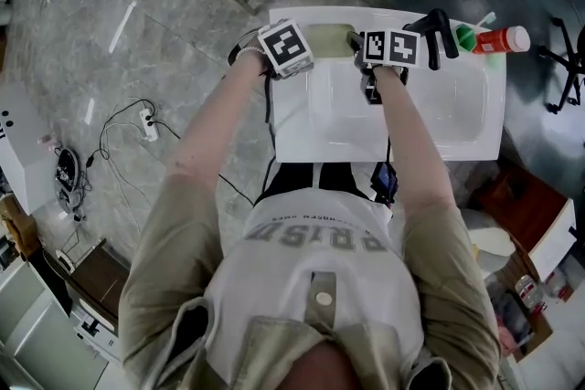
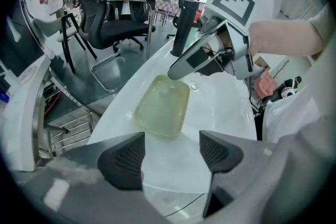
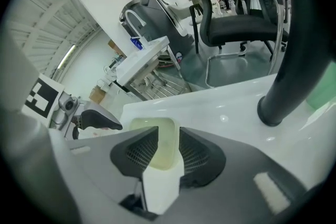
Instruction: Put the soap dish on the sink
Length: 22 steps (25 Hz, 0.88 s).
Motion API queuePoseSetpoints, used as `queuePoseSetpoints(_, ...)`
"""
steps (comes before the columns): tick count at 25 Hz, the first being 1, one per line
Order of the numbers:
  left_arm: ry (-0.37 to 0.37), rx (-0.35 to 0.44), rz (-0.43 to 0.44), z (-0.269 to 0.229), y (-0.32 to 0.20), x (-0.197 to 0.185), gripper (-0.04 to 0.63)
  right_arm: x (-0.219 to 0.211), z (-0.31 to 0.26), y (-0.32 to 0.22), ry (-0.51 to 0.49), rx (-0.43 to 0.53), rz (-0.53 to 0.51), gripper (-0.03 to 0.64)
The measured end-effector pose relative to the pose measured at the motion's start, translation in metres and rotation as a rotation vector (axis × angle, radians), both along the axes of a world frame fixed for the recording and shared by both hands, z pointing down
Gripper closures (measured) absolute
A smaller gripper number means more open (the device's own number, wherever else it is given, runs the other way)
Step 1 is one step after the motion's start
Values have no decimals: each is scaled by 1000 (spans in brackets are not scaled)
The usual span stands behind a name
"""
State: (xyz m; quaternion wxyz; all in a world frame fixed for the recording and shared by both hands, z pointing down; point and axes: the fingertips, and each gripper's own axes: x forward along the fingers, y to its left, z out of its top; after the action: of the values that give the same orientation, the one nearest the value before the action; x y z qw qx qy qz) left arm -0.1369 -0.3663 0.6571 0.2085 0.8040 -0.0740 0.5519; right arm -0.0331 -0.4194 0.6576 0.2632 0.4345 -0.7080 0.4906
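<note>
Resting flat on the back ledge of the white ceramic sink [image 1: 292, 137], left of the black faucet [image 1: 439, 36], the pale yellow-green translucent soap dish [image 1: 329, 39] looks placed. The right gripper [image 3: 168, 144] has its jaws slightly apart at the dish's faucet-side edge, apparently released, while the left gripper [image 2: 170, 152] hovers wide and empty farther from the faucet. Next, both should lift clear without nudging the dish.

Head view: sink [image 1: 457, 119] upper centre. Soap dish [image 1: 329, 39] on sink's back ledge, left part. Faucet [image 1: 439, 32] right of dish, tube [image 1: 501, 40] at ledge's right end. Left gripper [image 2: 170, 152] just left of dish. Right gripper [image 3: 168, 147] at dish's right end, between dish and faucet.
</note>
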Motion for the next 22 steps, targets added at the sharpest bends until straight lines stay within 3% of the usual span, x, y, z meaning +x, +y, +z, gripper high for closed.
queuePoseSetpoints(3, 45, 38, -44, -9, -3, 2, 253, 1, -17, -7, -4, 89, 27, 481)
queuePoseSetpoints(7, 54, 186, -135, -22, -22, -7, 253, 6, -41, -13, -5, 238, 69, 462)
queuePoseSetpoints(11, 175, 265, -285, -38, -22, -1, 274, 5, -64, -9, -36, 369, 72, 463)
queuePoseSetpoints(16, 310, 445, -479, -74, -25, 1, 276, 8, -99, 6, -39, 553, 90, 471)
queuePoseSetpoints(22, 428, 562, -578, -115, -5, 11, 295, 20, -142, 35, 17, 735, 115, 492)
